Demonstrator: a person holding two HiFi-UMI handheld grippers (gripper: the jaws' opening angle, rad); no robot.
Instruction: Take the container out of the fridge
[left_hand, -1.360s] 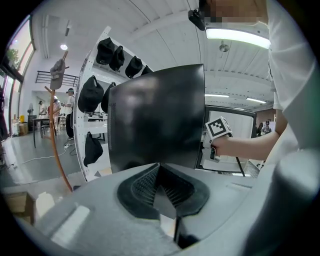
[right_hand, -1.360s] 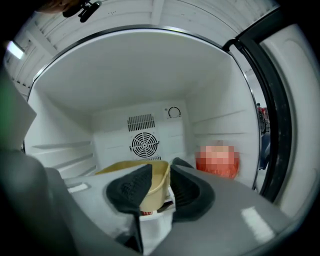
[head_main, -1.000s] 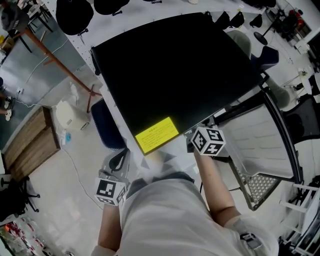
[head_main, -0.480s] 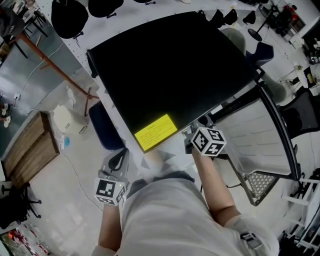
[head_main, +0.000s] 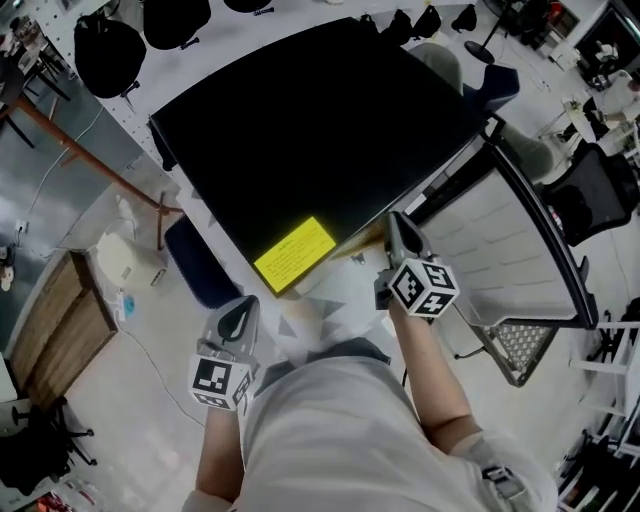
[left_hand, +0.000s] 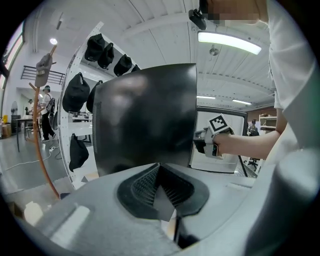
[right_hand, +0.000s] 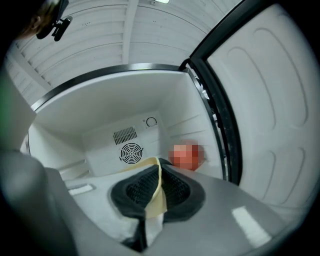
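The black, flat-topped fridge (head_main: 320, 130) stands with its white, ribbed-lined door (head_main: 500, 240) swung open to the right. The right gripper (head_main: 396, 225) has pushed forward from the cabinet's front edge toward the open cavity since a second ago, while the left gripper (head_main: 243, 308) stays low beside the person's grey shirt. Both grippers' black, ridged pads are pressed together with nothing pinched; a cream strip runs along the right pair's seam. A glossy yellow sticker (head_main: 294, 253) marks the fridge's front corner. Inside, the smooth white back wall carries a round fan grille (right_hand: 132, 151) and a small dial (right_hand: 151, 121). A reddish object (right_hand: 187, 156), too blurred to confirm as the container, sits low by the right wall, just beyond the right gripper's tips.
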